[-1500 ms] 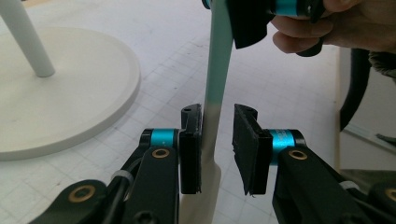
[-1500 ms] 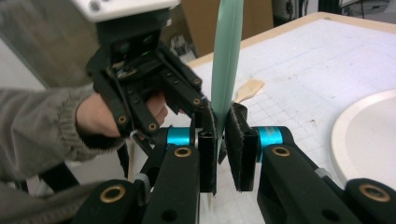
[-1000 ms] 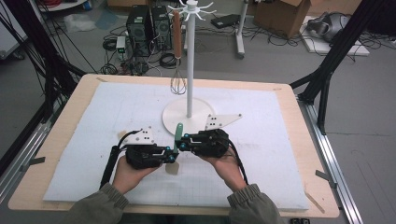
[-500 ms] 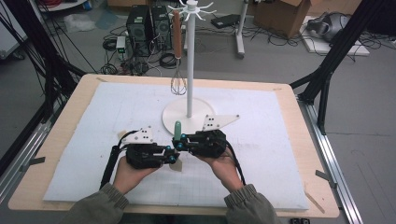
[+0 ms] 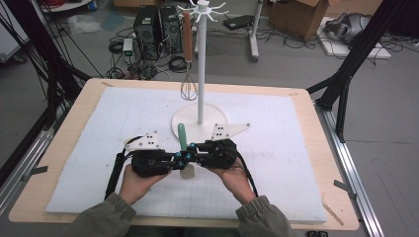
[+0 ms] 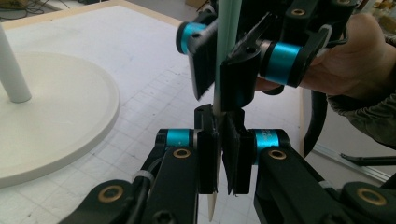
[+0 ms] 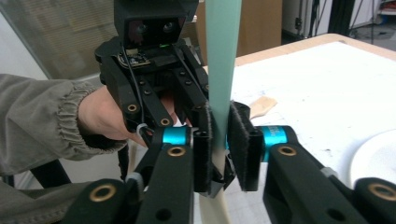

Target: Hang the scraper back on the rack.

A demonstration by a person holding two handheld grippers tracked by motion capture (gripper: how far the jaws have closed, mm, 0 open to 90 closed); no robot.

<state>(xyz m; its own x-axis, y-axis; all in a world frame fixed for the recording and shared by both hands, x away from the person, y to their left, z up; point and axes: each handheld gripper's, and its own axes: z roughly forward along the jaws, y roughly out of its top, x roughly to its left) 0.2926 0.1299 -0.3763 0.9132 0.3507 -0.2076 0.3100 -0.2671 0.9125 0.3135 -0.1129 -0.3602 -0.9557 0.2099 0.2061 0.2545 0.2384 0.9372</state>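
- A spatula (image 5: 182,143) with a pale green handle and a cream blade is standing upright over the white mat (image 5: 99,128), between the two grippers and just in front of the rack base.
- The left gripper (image 6: 223,154) is pinching it low down, at the neck where green is turning to cream, jaws closed on it.
- The right gripper (image 7: 220,154) is clamping the handle just above, jaws closed on it too.
- For a clean handover I'd say one gripper should be staying firm while the other is easing off slowly, handle kept vertical so it isn't twisting between pads.
- Behind, the white utensil rack (image 5: 200,64) is standing on its round base, and a whisk (image 5: 188,89) with a brown handle is hanging from one hook.
- No containers are sitting on the table (image 5: 316,163).
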